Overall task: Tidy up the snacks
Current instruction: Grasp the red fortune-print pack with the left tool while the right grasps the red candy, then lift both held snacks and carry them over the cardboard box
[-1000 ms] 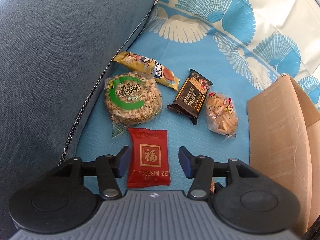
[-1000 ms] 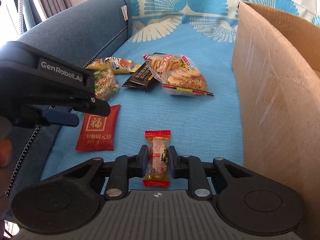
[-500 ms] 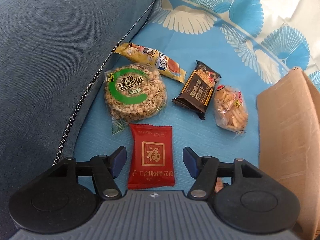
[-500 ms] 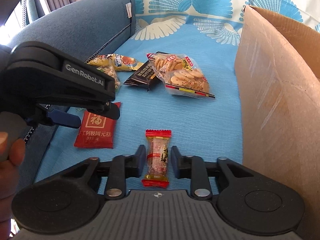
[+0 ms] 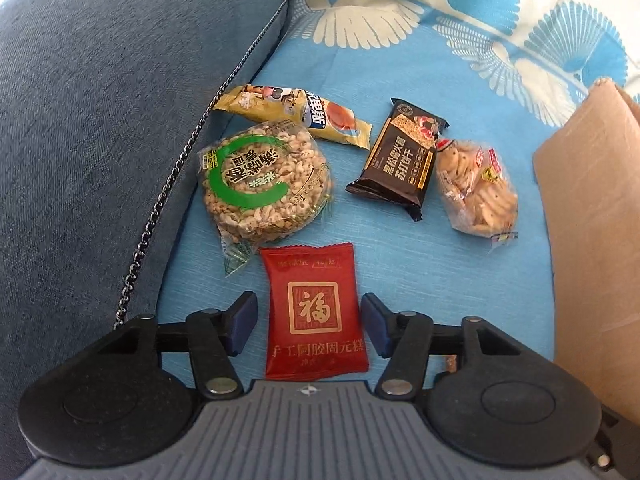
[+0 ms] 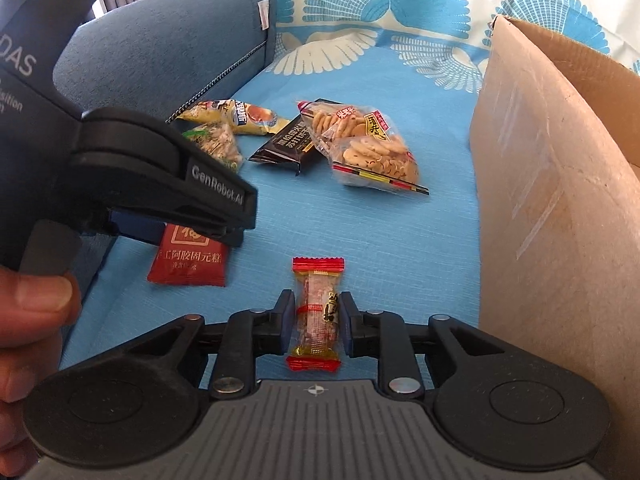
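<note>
A red square snack packet [image 5: 316, 312] lies flat on the blue cloth between the fingers of my left gripper [image 5: 308, 314]. Its jaws are closing, with a gap on each side of the packet. Beyond it lie a round puffed-grain cake [image 5: 264, 184], a yellow bar [image 5: 296, 114], a black biscuit pack [image 5: 400, 160] and a clear bag of small crackers [image 5: 476, 192]. My right gripper [image 6: 316, 316] has its pads against a small red-ended candy [image 6: 317, 312], low over the cloth; its jaws are opening slightly.
A tall open cardboard box [image 6: 540, 200] stands close on the right, its wall [image 5: 592, 240] near both grippers. A grey-blue sofa cushion [image 5: 100, 120] with a chain trim rises on the left. A person's hand [image 6: 24, 320] holds the left gripper's handle.
The left gripper has come lower and closer over the red packet and rolled a little. The right gripper and its candy have stayed in place.
</note>
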The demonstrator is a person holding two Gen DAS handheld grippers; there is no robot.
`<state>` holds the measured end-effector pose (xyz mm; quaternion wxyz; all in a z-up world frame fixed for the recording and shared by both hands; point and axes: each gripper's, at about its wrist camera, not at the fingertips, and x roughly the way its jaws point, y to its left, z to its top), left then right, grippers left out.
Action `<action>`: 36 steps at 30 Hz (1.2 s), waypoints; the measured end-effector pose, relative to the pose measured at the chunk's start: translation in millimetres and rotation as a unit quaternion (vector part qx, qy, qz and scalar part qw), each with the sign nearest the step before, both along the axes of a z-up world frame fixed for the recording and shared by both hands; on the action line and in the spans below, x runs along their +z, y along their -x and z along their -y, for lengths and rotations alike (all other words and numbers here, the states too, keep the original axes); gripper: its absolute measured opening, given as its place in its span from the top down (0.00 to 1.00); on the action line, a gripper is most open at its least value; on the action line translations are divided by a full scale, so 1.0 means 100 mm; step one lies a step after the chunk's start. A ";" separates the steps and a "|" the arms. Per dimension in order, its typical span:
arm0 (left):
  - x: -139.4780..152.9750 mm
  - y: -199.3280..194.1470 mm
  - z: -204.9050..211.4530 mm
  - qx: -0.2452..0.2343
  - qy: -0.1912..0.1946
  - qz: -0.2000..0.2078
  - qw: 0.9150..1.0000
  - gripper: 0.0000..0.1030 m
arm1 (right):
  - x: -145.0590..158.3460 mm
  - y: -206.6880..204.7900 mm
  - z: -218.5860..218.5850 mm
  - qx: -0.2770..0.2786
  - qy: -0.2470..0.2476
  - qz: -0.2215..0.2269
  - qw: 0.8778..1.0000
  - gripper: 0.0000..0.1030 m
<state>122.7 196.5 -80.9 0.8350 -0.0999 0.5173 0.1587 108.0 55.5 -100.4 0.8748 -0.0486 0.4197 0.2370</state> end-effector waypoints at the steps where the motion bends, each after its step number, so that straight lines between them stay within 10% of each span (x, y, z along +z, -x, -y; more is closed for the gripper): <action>1: 0.00 0.00 0.01 -0.003 -0.004 0.000 1.000 0.46 | 0.00 0.00 0.00 -0.001 0.001 0.000 1.000 0.76; 36: 0.03 0.06 0.03 -0.044 0.000 0.000 0.999 0.56 | -0.01 0.05 -0.01 -0.002 0.014 0.018 1.000 0.82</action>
